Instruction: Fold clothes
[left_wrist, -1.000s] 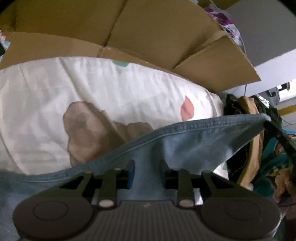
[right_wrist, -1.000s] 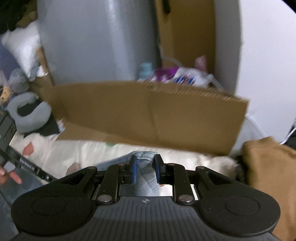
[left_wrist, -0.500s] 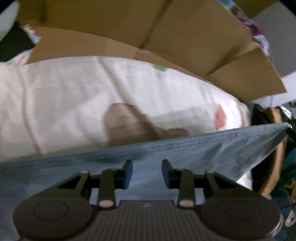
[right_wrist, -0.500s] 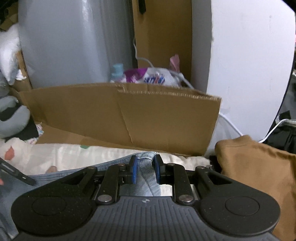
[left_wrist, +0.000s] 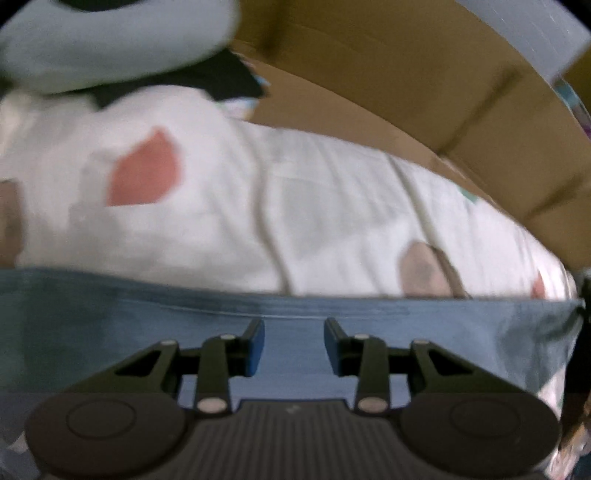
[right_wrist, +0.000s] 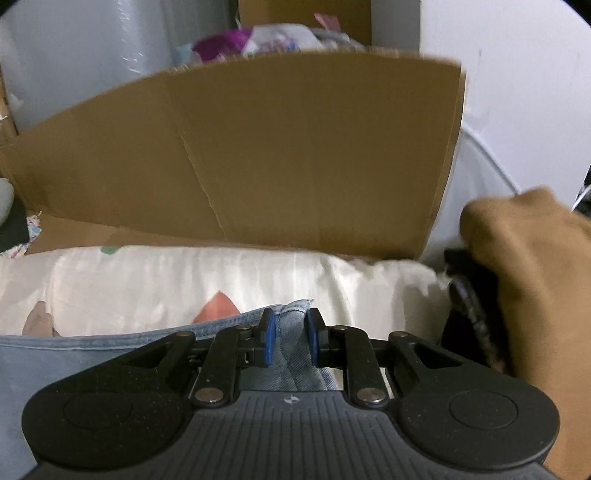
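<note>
A light blue denim garment (left_wrist: 110, 325) lies stretched over a white bed sheet (left_wrist: 295, 206) printed with pink and brown shapes. My left gripper (left_wrist: 294, 345) is open just above the denim, behind its hemmed edge, with nothing between its fingers. In the right wrist view my right gripper (right_wrist: 289, 338) is shut on a bunched corner of the same denim garment (right_wrist: 291, 325), which trails off to the left. The white sheet (right_wrist: 184, 280) lies beyond it.
A brown cardboard box flap (right_wrist: 258, 155) stands right behind the sheet and also shows in the left wrist view (left_wrist: 461, 96). A mustard-brown garment (right_wrist: 535, 266) is piled at the right. A pale blue-grey pillow (left_wrist: 110, 40) lies far left.
My left gripper has opened, let go of the denim edge and swung left along the hem. My right gripper has kept its hold on the corner and drawn closer to the box flap.
</note>
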